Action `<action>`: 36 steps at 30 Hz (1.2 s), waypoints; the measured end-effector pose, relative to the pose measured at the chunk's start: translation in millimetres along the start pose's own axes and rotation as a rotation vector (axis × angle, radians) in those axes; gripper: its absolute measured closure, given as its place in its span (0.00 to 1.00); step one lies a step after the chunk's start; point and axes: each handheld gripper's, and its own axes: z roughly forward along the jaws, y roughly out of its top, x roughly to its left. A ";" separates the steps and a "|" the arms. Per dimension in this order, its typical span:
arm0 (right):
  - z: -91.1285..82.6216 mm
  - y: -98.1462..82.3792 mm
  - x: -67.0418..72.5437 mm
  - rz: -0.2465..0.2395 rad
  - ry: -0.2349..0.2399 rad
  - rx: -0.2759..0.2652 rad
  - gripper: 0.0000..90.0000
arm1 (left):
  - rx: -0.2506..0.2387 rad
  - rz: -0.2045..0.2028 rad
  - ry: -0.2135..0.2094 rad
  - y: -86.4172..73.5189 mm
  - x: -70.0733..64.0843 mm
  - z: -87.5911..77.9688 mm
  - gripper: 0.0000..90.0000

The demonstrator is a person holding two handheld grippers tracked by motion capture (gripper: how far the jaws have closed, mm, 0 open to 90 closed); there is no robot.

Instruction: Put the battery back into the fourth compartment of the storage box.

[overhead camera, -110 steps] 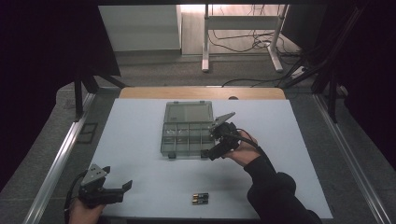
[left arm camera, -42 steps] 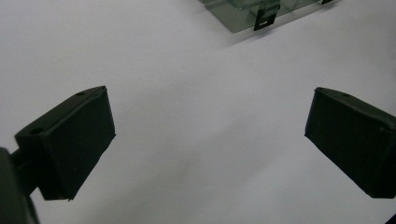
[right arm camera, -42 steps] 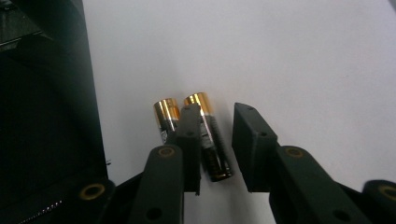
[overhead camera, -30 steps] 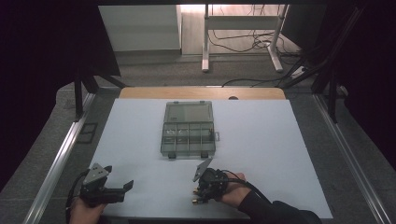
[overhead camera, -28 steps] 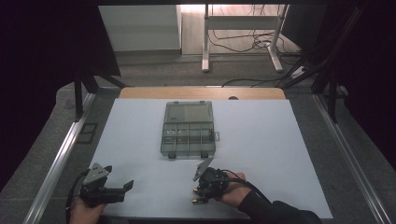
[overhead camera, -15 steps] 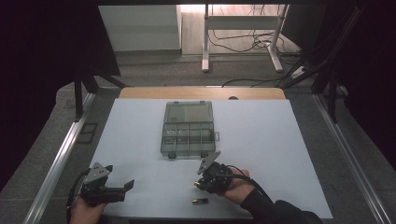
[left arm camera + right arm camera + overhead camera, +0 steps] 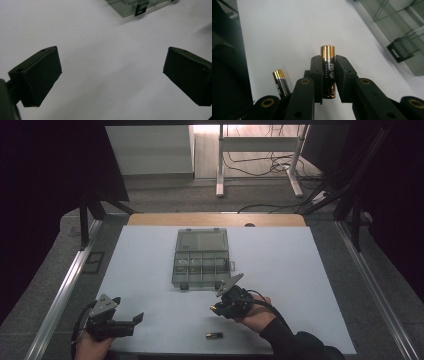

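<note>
Since the battery (image 7: 328,71) you hold is a small, stiff metal cylinder with a glossy wrap, expect it to feel light but slick, apt to pivot or squirt out if your squeeze slackens. Your right gripper (image 7: 328,75) is clenched on it across the middle of the barrel, both pads flat against its sides, the gold end standing clear above the jaws and the other end hanging below; that mid-barrel hold looks to me the safest one, since a grip near either end would let it swing. In the high view the right gripper (image 7: 226,306) hangs above the white table (image 7: 310,285), just near the front edge of the clear box (image 7: 201,257), whose lid lies open behind it. A second battery (image 7: 214,335) lies flat on the table close to your side, apart from both grippers; take it the same way, across the barrel, because lying on its side it will roll readily. Your left gripper (image 7: 110,75) is released, its jaws spread wide with bare table between them, resting at the near left corner. The black band of the held battery carries small pale print running lengthwise, too fine to read; no brand can be made out. The box's black latch (image 7: 398,53) bears no writing that I can see.
</note>
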 end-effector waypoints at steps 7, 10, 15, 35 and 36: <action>-6.8 3.5 -8.0 0.007 -0.023 -0.029 0.85 | 0.000 0.000 0.000 0.0 -0.1 0.0 0.03; -10.2 6.0 -11.5 0.014 -0.035 -0.043 0.85 | 0.000 -0.001 0.001 -0.1 0.1 0.0 0.03; -12.5 7.6 -17.7 0.033 -0.040 -0.058 0.85 | 0.001 -0.001 0.001 -0.1 0.0 0.1 0.03; -14.5 12.0 -37.2 0.081 -0.075 -0.072 0.85 | 0.004 0.001 0.001 -0.2 -0.1 0.2 0.03; -15.0 12.2 -38.5 0.083 -0.076 -0.074 0.85 | 0.004 0.001 0.001 -0.2 -0.2 0.2 0.03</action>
